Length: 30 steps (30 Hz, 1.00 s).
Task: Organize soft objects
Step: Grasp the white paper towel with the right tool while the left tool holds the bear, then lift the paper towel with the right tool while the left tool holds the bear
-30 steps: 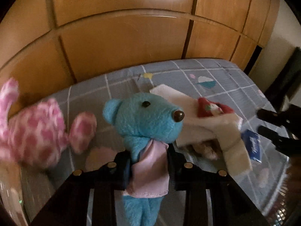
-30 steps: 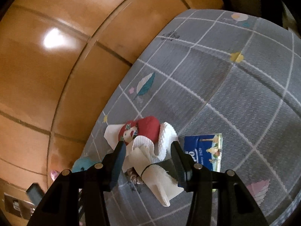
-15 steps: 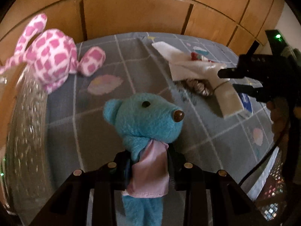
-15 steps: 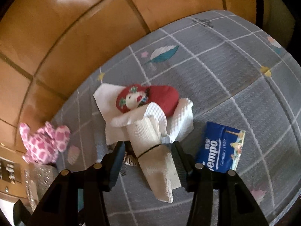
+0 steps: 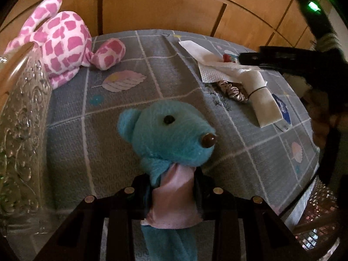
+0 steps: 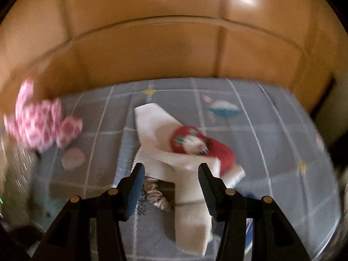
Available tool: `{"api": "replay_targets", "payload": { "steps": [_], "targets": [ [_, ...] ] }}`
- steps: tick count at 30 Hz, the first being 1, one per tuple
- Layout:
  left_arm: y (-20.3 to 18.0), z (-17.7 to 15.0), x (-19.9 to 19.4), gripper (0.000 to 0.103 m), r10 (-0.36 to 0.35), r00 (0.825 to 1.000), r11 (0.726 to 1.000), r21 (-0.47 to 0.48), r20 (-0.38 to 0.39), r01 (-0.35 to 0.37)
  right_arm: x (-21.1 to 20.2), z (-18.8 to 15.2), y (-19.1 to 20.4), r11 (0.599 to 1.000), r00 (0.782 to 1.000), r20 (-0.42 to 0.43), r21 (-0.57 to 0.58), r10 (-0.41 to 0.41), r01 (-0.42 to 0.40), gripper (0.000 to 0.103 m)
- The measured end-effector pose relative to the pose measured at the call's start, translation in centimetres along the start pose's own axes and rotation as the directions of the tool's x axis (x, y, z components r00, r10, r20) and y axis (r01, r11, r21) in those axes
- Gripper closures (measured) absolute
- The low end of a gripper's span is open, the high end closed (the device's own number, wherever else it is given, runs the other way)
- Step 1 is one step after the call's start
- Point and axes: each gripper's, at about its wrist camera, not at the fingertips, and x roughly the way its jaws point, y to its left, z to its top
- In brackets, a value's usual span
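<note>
The left gripper [image 5: 173,192] clenches the bear [image 5: 169,134] by its torso for carrying, while the right gripper [image 6: 171,181], released, hovers over the towel [image 6: 191,206] at lower centre, likely next.

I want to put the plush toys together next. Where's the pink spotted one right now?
In the left wrist view the pink spotted plush lies at the far left of the grey bedspread, against the wooden panels and beside the embossed glass container.
</note>
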Motion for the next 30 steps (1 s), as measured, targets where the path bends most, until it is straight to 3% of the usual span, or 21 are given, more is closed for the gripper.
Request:
{"api": "replay_targets", "payload": {
  "steps": [3,7,12,14,16,21,24,27,30],
  "targets": [
    [-0.1,-0.2,0.0,0.07,-0.005,1.0,1.0,0.003,0.011,0.004,1.4,1.0,2.6,0.98,0.999,-0.014,-0.192,-0.049,0.045,0.056],
    [0.2,-0.4,-0.1,0.068,-0.014,1.0,1.0,-0.009,0.016,0.014,4.5,1.7,5.2,0.918,0.989,-0.053,-0.381,-0.136,0.106,0.071],
    [0.3,-0.4,-0.1,0.067,-0.02,1.0,1.0,-0.009,0.02,0.02,8.2,2.0,5.8,0.899,0.973,-0.154,-0.428,-0.173,0.092,0.072],
    [0.4,-0.5,-0.2,0.067,-0.025,0.999,1.0,-0.012,0.021,0.025,8.7,2.2,5.4,0.909,0.972,-0.168,-0.408,-0.163,0.082,0.078],
    [0.4,-0.5,-0.2,0.067,-0.026,0.999,1.0,-0.01,0.024,0.026,8.8,2.7,4.8,0.926,0.966,-0.2,-0.369,-0.162,0.079,0.1],
    [0.5,-0.5,-0.2,0.067,-0.032,0.999,0.999,-0.015,0.029,0.033,5.1,4.2,1.7,0.987,0.988,-0.149,-0.161,-0.031,0.007,0.101],
    [0.4,-0.5,-0.3,0.067,-0.029,0.999,1.0,-0.012,0.034,0.029,2.4,5.1,-0.2,0.997,0.994,-0.097,-0.047,0.058,-0.062,0.101],
    [0.3,-0.5,-0.2,0.067,-0.025,0.999,1.0,-0.008,0.036,0.025,-0.7,6.0,-1.6,0.988,0.987,-0.041,0.037,0.152,-0.151,0.101],
    [0.3,-0.7,-0.3,0.067,-0.027,0.999,1.0,-0.008,0.04,0.027,-3.8,5.8,-2.5,0.954,0.96,0.015,0.108,0.281,-0.281,0.101]
  ]
}}
